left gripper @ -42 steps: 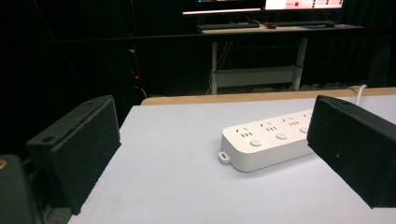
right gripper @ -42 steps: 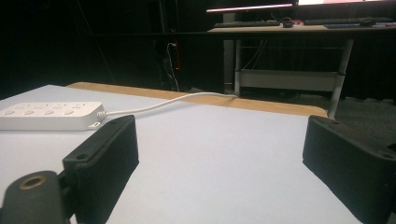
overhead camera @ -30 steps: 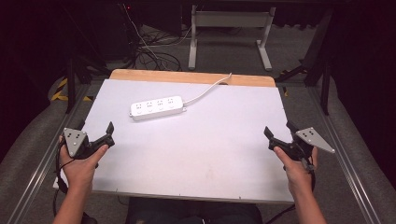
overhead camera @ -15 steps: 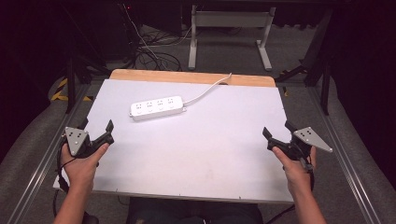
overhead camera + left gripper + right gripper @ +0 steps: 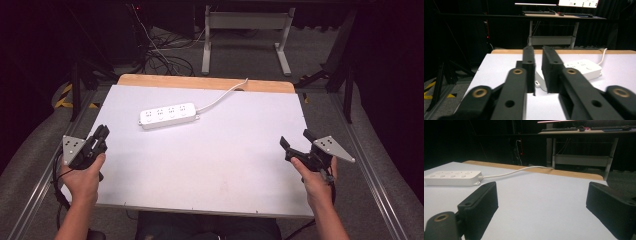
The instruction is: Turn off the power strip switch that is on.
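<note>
Power strip: a white power strip (image 5: 167, 115) with a row of sockets lies flat on the white table (image 5: 210, 165), toward the far edge and left of the middle; in the left gripper view (image 5: 584, 68) it sits just past the jaw tips, in the right gripper view (image 5: 452, 178) well off to the left.
Cord: a white cord (image 5: 222, 95) runs from the strip's right end to the far edge, crosses the wooden strip (image 5: 150, 80) there and drops out of sight; where its plug is cannot be told.
Sockets: all appear vacant; nothing is plugged in.
Left gripper: the left gripper (image 5: 100, 137) is held above the near left edge of the table, jaws drawn close with a thin gap, holding nothing, aimed toward the strip.
Right gripper: the right gripper (image 5: 295, 145) is held above the near right edge, jaws spread wide, nothing between them, well apart from the strip.
Progress: judged to be at the start; the strip is untouched and neither gripper is near contact. The reach, the grasp and whatever handling follows all remain.
Containers: no box, tray or bin stands on the table; the strip and cord are all it bears.
Surroundings: a desk frame (image 5: 247, 30) and loose cables (image 5: 165, 60) stand on the floor beyond the far edge.
</note>
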`<state>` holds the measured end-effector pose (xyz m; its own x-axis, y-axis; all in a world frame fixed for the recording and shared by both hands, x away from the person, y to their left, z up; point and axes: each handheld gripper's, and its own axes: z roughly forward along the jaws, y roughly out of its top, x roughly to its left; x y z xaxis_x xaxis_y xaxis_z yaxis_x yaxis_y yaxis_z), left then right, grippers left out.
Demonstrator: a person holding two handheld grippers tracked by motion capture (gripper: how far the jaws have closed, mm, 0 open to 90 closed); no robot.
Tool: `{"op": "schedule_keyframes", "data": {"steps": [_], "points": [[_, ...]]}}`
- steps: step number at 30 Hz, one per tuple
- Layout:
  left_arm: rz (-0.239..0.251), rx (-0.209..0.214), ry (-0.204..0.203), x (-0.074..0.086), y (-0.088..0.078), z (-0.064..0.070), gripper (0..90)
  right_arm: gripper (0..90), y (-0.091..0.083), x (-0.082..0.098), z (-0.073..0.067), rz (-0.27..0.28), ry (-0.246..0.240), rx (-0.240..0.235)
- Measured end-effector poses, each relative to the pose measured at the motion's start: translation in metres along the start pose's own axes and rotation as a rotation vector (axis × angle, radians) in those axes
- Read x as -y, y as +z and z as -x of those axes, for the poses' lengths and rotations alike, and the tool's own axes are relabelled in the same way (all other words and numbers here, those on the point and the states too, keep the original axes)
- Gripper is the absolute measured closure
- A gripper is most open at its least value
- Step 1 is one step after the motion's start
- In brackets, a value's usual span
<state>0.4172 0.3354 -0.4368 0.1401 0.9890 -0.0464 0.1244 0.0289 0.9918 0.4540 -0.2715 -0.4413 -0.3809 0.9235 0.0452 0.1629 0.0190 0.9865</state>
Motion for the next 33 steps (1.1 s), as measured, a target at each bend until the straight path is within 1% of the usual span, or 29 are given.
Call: {"op": "schedule_keyframes", "data": {"steps": [1,2,3,4,7,9,12,13,15,20,22,23,26,27,29,30,33], "points": [[0.001,0.0,0.001,-0.001,0.0,0.0,84.8,11.3,0.0,0.0,0.0,0.0,0.0,0.0],[-0.001,0.0,0.01,-0.003,0.0,0.0,89.6,11.3,0.0,0.0,0.0,0.0,-0.001,0.001],[-0.007,0.012,0.011,-0.006,0.0,0.0,89.9,11.3,0.001,0.0,0.0,0.0,0.0,0.0],[-0.007,0.012,0.011,-0.006,0.0,0.0,89.9,11.3,0.001,0.0,0.0,0.0,0.0,-0.002],[-0.013,0.022,0.037,-0.01,0.001,0.001,90.0,11.3,0.001,0.0,0.0,-0.001,0.0,0.001],[-0.013,0.026,0.042,-0.013,0.002,0.002,90.0,11.3,0.001,0.0,0.001,-0.003,0.0,0.0],[-0.005,0.025,0.05,-0.017,0.004,0.003,90.0,11.3,0.002,0.0,0.001,-0.004,0.001,0.0],[-0.005,0.025,0.052,-0.02,0.005,0.002,90.0,11.3,0.002,0.0,0.0,-0.005,0.002,-0.001],[-0.008,0.025,0.055,-0.022,0.006,0.002,90.0,11.3,0.002,0.0,0.0,-0.006,0.001,0.001],[-0.046,0.046,0.051,-0.028,0.013,0.001,90.0,11.3,0.003,0.001,0.001,-0.012,0.003,0.001],[-0.075,0.057,0.067,-0.032,0.017,0.002,90.0,11.3,0.003,0.001,0.001,-0.012,0.004,0.002],[-0.075,0.057,0.067,-0.032,0.017,0.002,90.0,11.3,0.003,0.001,0.001,-0.012,0.004,0.002],[-0.096,0.069,0.077,-0.037,0.023,0.003,90.0,11.3,0.003,0.001,0.001,-0.015,0.004,0.003],[-0.116,0.078,0.088,-0.042,0.028,0.004,90.0,11.3,0.003,0.001,0.001,-0.015,0.006,0.005],[-0.136,0.096,0.107,-0.047,0.033,0.006,90.0,11.3,0.002,0.001,0.001,-0.013,0.006,0.005],[-0.136,0.096,0.107,-0.047,0.033,0.006,90.0,11.3,0.003,0.001,0.001,-0.013,0.007,0.005],[-0.165,0.113,0.142,-0.054,0.04,0.01,90.0,11.3,0.003,0.001,0.001,-0.013,0.007,0.003]]}}
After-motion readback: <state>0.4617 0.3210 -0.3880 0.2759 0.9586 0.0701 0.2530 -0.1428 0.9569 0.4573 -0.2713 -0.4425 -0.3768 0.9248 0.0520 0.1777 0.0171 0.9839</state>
